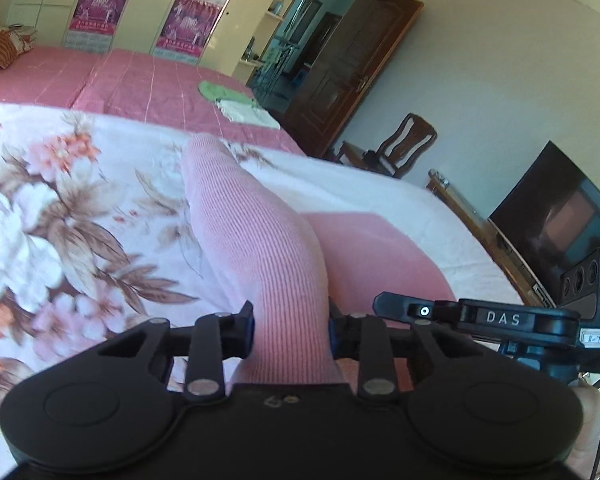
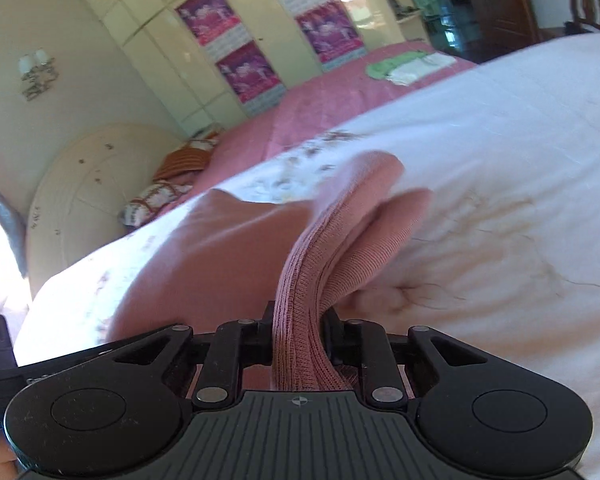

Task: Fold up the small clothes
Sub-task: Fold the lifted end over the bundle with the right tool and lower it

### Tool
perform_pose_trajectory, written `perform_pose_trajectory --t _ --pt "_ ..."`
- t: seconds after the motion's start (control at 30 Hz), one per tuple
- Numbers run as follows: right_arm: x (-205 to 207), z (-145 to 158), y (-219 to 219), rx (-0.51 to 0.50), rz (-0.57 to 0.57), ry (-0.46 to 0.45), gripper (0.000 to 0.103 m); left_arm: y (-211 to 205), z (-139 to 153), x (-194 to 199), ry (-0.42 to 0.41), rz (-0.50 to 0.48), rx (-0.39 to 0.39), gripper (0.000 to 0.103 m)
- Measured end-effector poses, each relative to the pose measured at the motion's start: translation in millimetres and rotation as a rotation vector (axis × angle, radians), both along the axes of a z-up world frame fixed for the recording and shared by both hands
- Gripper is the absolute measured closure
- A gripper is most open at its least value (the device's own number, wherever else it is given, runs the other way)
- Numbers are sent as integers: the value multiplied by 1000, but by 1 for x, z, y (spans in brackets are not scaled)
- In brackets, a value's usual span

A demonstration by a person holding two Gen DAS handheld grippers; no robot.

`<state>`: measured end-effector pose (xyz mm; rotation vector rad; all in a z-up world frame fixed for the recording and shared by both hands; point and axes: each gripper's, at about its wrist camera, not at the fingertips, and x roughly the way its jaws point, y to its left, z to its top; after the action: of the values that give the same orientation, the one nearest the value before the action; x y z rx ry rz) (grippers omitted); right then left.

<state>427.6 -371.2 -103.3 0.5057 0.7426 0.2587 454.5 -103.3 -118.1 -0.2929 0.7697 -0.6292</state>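
A small pink ribbed knit garment (image 1: 256, 232) lies on a white floral quilt (image 1: 60, 208). My left gripper (image 1: 291, 330) is shut on one end of it, and the cloth rises from the quilt into the jaws. In the right wrist view the same pink garment (image 2: 204, 252) spreads over the quilt (image 2: 500, 152), and a bunched ribbed edge of it runs up into my right gripper (image 2: 298, 326), which is shut on it. The right gripper's black body (image 1: 500, 318) shows at the right of the left wrist view. The pads are hidden by cloth.
Beyond the quilt lies a pink bedspread (image 1: 132, 80) with folded green and white clothes (image 1: 236, 102) on it. Pillows (image 2: 168, 188) lie by the headboard. Wardrobe doors with posters (image 2: 244, 56) stand behind. A wooden chair (image 1: 404, 144) and a dark screen (image 1: 556, 216) are at the right.
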Motion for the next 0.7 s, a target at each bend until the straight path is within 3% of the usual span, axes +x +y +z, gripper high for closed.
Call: perform_pose_trajectory --t 0.2,0.33,0.53,0.7 --pt "6 28 81 35 92 -58 83 91 29 -6 -43 77 19 74" --pt "11 32 158 51 153 -79 83 170 40 -17 -78 128 61 74" --pt "30 24 276 64 211 -86 83 269 40 -20 -105 193 106 74" --pt "46 0 341 47 227 -71 83 326 22 -11 -98 214 130 74"
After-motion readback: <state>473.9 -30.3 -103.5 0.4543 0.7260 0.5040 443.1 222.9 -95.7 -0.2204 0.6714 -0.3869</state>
